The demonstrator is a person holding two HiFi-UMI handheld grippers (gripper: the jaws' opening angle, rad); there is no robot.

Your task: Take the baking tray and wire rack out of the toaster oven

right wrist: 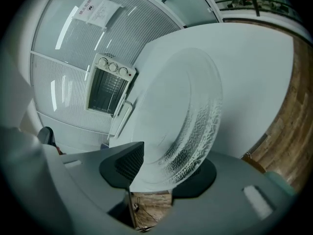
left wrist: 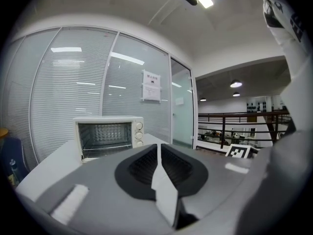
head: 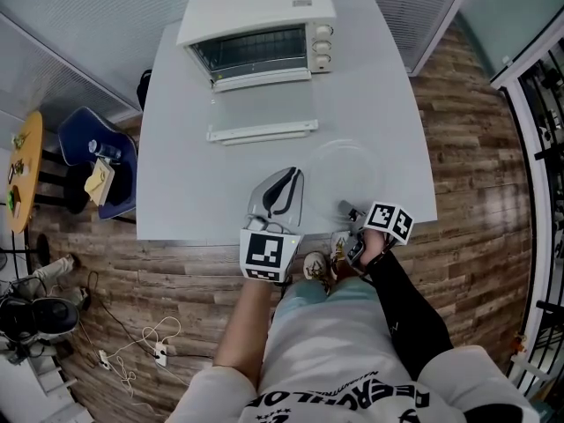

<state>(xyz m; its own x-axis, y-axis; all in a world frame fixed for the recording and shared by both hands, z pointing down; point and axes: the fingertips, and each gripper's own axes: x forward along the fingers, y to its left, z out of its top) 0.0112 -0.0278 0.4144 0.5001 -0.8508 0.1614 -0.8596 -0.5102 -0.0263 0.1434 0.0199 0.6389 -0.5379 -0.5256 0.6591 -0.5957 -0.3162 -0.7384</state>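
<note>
The white toaster oven [head: 256,25] stands at the far end of the white table [head: 194,201] with its glass door [head: 263,117] folded down flat. Its dim cavity faces me; I cannot make out what is inside. It shows too as the oven [left wrist: 108,137] in the left gripper view and as the oven [right wrist: 110,89] in the right gripper view. A clear glass plate [head: 345,170] lies on the table's near right part. My right gripper [head: 346,210] is at its near rim, and that rim of the plate [right wrist: 190,106] sits between the gripper's [right wrist: 171,153] parted jaws. My left gripper [head: 284,179] is shut and empty over the table's front, seen again as the gripper [left wrist: 159,148].
The table's front edge runs just before my knees. A blue chair [head: 97,161] and a yellow round table [head: 26,166] stand to the left. Cables [head: 132,342] lie on the wooden floor. A glass wall with blinds [left wrist: 73,92] is behind the oven, and a railing [head: 542,148] is at the right.
</note>
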